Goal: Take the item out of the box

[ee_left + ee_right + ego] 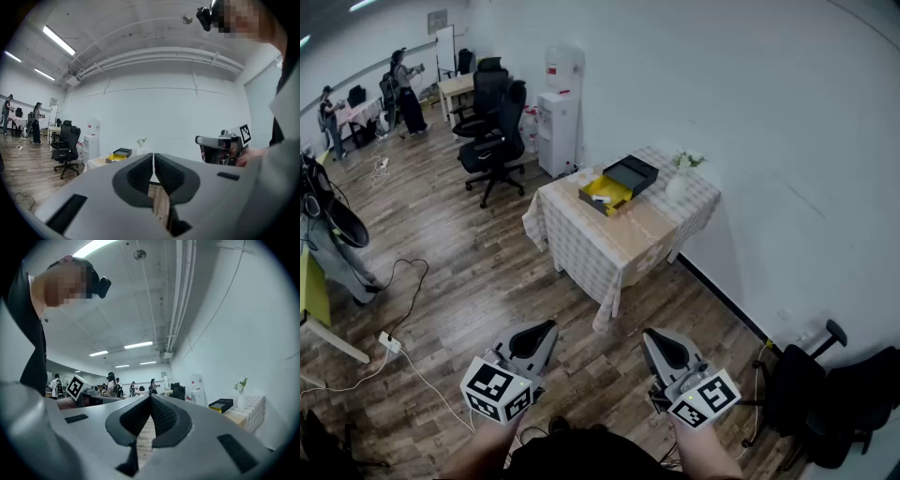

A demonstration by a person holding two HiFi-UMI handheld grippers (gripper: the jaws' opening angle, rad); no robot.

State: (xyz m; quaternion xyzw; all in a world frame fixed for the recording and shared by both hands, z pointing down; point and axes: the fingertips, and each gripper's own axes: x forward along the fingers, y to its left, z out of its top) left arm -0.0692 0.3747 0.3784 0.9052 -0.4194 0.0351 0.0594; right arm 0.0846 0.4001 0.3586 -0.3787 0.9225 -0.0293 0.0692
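The square bench (609,255) draped in checked beige cloth is standing well ahead of the left hand-held gripper (546,330) and the right hand-held gripper (653,339). We are holding both side by side, each with jaws pressed together on nothing. The open yellow box (609,192) is sitting on that bench, far beyond their tips, a small pale item (600,199) lying inside.

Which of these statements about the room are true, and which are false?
1. An open box sits on the table. True.
2. Its black lid covers it. False: the lid lies beside it.
3. The left gripper and right gripper are shut and empty. True.
4. Both grippers hang above the table. False: they are over the floor, short of it.
5. A vase stands on the table. True.
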